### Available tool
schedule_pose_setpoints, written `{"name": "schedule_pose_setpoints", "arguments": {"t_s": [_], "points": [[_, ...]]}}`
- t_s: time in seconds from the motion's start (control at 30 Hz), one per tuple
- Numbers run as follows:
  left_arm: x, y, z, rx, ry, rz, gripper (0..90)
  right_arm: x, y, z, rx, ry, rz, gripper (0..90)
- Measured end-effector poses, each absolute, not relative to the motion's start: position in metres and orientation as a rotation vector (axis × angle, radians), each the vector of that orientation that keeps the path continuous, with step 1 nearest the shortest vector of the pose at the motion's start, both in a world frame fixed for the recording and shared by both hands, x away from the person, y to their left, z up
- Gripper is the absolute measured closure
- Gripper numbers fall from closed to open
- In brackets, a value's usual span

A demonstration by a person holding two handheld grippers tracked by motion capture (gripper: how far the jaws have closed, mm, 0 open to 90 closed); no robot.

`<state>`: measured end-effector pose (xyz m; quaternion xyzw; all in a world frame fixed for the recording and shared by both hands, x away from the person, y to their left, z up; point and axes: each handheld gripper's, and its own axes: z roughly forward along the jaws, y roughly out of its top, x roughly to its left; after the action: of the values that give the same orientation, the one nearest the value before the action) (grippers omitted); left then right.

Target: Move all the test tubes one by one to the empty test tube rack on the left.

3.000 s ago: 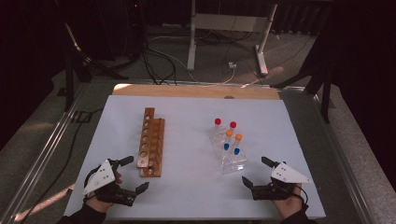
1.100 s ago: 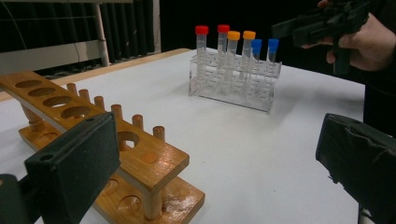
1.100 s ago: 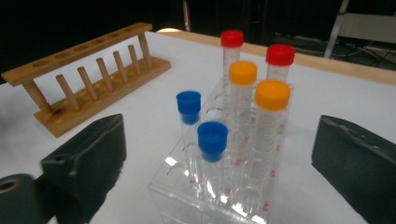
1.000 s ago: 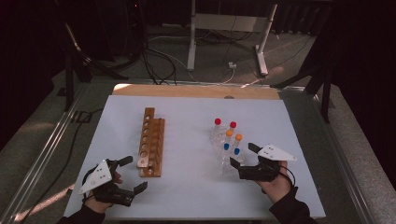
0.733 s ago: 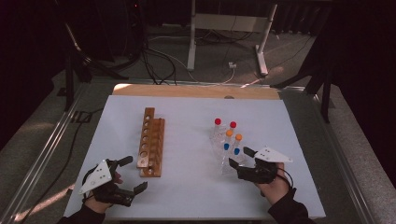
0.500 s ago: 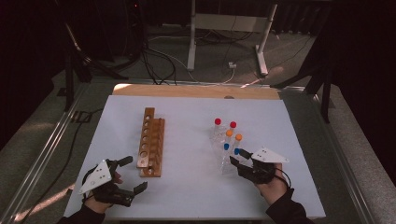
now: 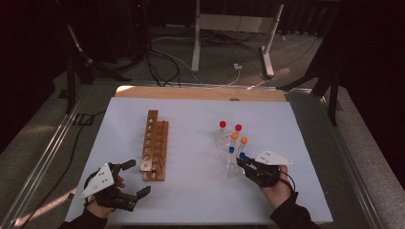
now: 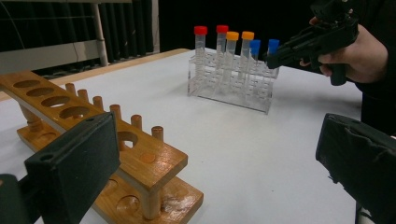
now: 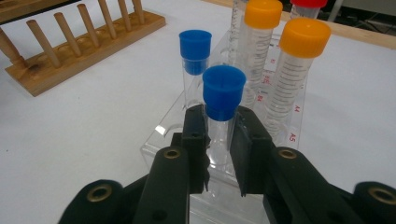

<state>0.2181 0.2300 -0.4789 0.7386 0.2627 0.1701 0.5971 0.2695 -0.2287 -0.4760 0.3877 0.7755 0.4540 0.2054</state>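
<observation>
White table (image 7: 200,191), dark room behind.
Right gripper (image 9: 218,140) pinched a blue tube (image 9: 223,100); left gripper (image 7: 131,179) gaped wide, empty.

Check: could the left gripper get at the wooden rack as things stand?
Probably yes. The left gripper sits open just short of the wooden rack's near end, with bare table between them. The right gripper is busy far off at a blue-capped tube.

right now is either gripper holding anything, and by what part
The right gripper is closed on the nearest blue-capped tube, gripping its clear body just under the cap, the tube in the clear rack. The left gripper is open, holding nothing.
</observation>
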Motion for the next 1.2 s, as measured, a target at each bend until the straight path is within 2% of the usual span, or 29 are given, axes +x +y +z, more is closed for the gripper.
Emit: {"name": "schedule_pose_setpoints", "arguments": {"t_s": [0.53,0.73,0.77,0.97,1.1,1.2], "points": [[0.217,0.229,-0.478,1.723,0.611,0.398,0.5,0.263,-0.233,-0.436,1.040,2.092,1.322,76.7],[0.217,0.229,-0.470,1.726,0.619,0.388,0.5,0.264,-0.233,-0.403,0.980,2.076,1.360,76.7],[0.218,0.229,-0.464,1.716,0.610,0.350,0.5,0.264,-0.232,-0.398,0.971,2.076,1.370,76.7],[0.220,0.222,-0.435,1.702,0.568,0.356,0.5,0.261,-0.216,-0.374,0.876,2.109,1.395,76.7],[0.225,0.215,-0.420,1.704,0.561,0.335,0.6,0.259,-0.200,-0.373,0.822,2.161,1.406,76.7],[0.232,0.204,-0.405,1.705,0.530,0.265,0.5,0.258,-0.188,-0.378,0.797,2.209,1.415,76.7]]}}
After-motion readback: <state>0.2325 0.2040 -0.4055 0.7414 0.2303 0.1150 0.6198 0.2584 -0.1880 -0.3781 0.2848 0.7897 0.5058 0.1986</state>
